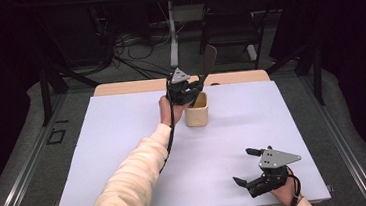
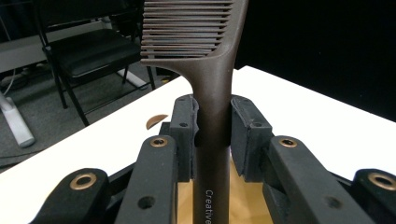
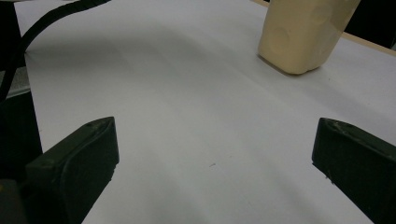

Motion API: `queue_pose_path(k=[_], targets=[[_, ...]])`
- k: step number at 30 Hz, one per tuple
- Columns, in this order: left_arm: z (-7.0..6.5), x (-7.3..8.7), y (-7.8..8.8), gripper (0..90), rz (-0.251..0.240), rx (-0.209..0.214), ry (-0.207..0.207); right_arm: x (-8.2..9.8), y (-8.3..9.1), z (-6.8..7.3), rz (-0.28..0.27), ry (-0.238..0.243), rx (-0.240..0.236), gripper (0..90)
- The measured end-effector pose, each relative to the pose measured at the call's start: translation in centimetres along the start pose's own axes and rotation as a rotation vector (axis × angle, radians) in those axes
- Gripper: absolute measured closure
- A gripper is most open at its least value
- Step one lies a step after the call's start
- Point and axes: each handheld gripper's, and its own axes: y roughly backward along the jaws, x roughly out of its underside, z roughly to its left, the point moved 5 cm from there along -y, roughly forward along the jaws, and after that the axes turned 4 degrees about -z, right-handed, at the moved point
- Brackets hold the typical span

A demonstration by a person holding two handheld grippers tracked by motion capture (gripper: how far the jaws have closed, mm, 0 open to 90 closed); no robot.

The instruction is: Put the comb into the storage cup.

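Comb (image 2: 212, 84), dark brown and held upright, was seen clamped by its handle between the pads of the left hand-held gripper (image 2: 213, 133) in the left gripper view, with the teeth filling the upper middle of that frame and white lettering visible low on the handle. In the high view, the same left hand-held gripper (image 1: 195, 88) was placed just above centre, gripped by a hand in a cream sleeve (image 1: 132, 180) that rose from the bottom left, and the comb (image 1: 208, 63) was seen standing up and leaning slightly right above a beige cup (image 1: 197, 111). The lower end of the handle was seen over the cup's yellow-brown opening; whether it touched the inside could not be told. The cup was stood on the white tabletop (image 1: 124, 138), a little above the middle of the frame. The right hand-held gripper (image 1: 242, 167) was rested low at the lower right of the high view, well apart from the cup, with its jaws spread wide and nothing between them. In the right gripper view, the two black jaws were seen far apart at the lower corners, bare tabletop (image 3: 196, 121) lay between them, and the cup (image 3: 303, 32) was seen at the upper right.
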Motion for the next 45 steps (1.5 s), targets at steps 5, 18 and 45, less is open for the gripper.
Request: queue_pose_path(k=[5,18,45], targets=[[0.0,0.3,0.0,72.1,0.011,0.001,-0.005,0.0,0.0,0.0,0.002,0.003,0.000,0.2],[-0.2,0.8,-0.1,72.0,0.040,0.007,-0.024,0.0,0.0,0.0,-0.001,-0.001,-0.001,0.2],[-0.4,1.3,0.1,72.0,0.079,0.026,-0.020,-0.1,0.1,0.0,-0.005,0.002,0.001,0.2]])
